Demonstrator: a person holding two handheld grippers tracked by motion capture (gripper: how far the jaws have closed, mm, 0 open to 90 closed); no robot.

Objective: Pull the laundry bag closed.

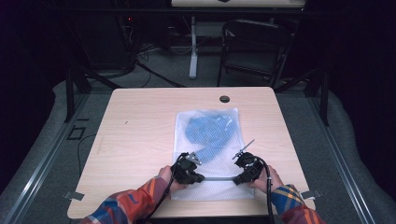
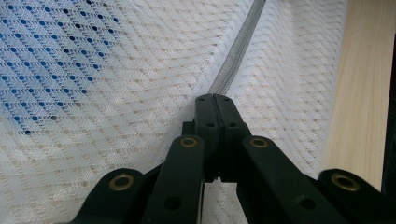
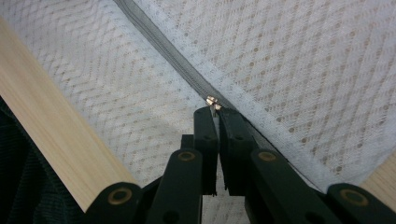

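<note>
A white mesh laundry bag (image 1: 212, 154) lies flat on the wooden counter (image 1: 140, 140), toward the person's side, with a blue garment (image 1: 210, 130) bunched inside its upper half, seen through the netting. A grey zipper (image 1: 219, 178) runs across the bag's near end.

The right gripper (image 3: 215, 110) has its jaws closed on the small brass zipper pull (image 3: 213, 102), pinching it at the very tips; in the high view it sits at the zipper's right end (image 1: 246, 171). The left gripper (image 2: 215, 98) is clamped shut on the zipper tape (image 2: 233, 56) and mesh at the other end (image 1: 189, 170).

The step in hand looks like running the slider along the zipper. To do it well, the left gripper should anchor the tape and keep it taut, so the mesh does not bunch ahead of the slider. The right gripper should draw the pull straight along the line of the teeth, low to the counter, without twisting. Its hold on the pull is shallow and could slip under a sideways tug. Whether the zipper is open or closed along its length cannot be told.

The garment lies well clear of the zipper, so it should not snag.
</note>
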